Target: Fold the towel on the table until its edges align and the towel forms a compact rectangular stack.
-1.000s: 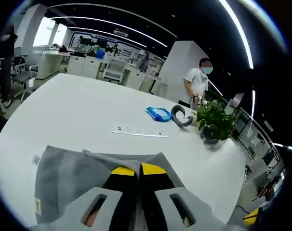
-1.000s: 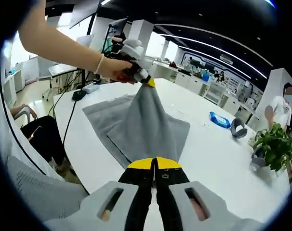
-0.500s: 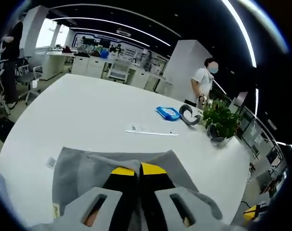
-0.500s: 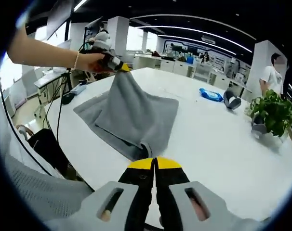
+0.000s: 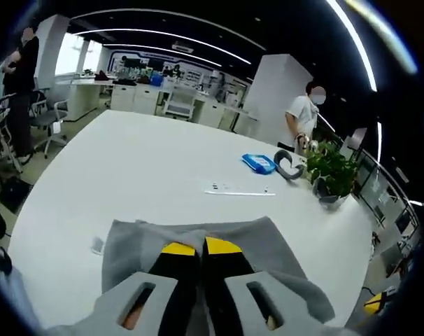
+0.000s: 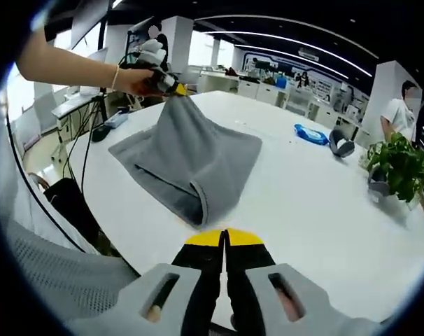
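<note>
On the white counter [image 6: 324, 203] lies the grey towel [image 6: 191, 157], partly doubled over, one corner lifted and pinched in the left tool [image 6: 171, 85], which a hand [image 6: 136, 78] holds up at the far side. From the left gripper view that tool [image 5: 201, 246] is clamped with its yellow-tipped jaws together on a fold of the cloth [image 5: 268, 241]. The right tool [image 6: 224, 238] has its jaws closed on nothing, just short of the towel's rolled near edge. The cloth looks soft and limp, draping from the pinch like a tent; it will likely sag and slide, so corners or a hem look the best places to grip. Well apart sit a blue packet [image 6: 311, 134] and a potted plant [image 6: 397, 168].
</note>
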Available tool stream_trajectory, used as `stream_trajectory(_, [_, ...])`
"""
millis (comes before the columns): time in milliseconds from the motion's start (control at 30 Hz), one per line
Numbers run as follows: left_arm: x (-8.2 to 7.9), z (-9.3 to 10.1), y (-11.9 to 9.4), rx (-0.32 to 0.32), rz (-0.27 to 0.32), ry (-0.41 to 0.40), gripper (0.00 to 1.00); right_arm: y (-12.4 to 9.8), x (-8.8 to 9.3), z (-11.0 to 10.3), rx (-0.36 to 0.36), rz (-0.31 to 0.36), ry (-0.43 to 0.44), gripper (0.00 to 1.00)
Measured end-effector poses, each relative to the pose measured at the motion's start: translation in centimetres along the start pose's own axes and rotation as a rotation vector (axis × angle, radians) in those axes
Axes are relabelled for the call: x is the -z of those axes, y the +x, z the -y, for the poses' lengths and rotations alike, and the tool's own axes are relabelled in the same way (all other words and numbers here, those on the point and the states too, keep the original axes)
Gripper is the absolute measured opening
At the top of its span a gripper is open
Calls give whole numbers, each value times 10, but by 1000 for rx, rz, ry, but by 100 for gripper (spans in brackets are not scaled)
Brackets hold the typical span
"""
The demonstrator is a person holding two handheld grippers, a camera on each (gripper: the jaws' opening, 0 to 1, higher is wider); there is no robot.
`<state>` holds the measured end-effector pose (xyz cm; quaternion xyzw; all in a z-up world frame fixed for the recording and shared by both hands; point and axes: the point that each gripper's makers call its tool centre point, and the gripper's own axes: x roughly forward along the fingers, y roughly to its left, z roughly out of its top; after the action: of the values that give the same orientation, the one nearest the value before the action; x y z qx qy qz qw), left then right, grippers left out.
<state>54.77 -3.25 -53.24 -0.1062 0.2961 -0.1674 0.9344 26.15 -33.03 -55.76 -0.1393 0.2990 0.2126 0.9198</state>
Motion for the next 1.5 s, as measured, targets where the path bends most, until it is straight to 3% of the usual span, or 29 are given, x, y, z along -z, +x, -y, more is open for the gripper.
stream_trajectory(333, [14,-24,2,-58,-52,46,2,1,7,3,4,-25,22,0])
stream_trajectory(500, [31,-38,10,-97,-113,83,2,2,9,2,2,-37,27,0])
stream_trajectory(767, [45,-46,21,-93,-98,5,8,5,13,2,-6,-59,41,0])
stream_trajectory(1000, [61,-55,28,-73,-91,-60,21,14,-1,-3,-31,-38,62,0])
stream_trajectory(1233, [92,-47,18,-27,-98,-70,29,40,-21,-11,-75,-8,25,0])
stream_trajectory(1267, [103,-37,5,-23,-98,-76,30,46,-24,-11,-83,-8,22,0])
stream_trajectory(1500, [137,-12,-21,28,-126,-176,36,60,-34,-19,-126,6,46,1])
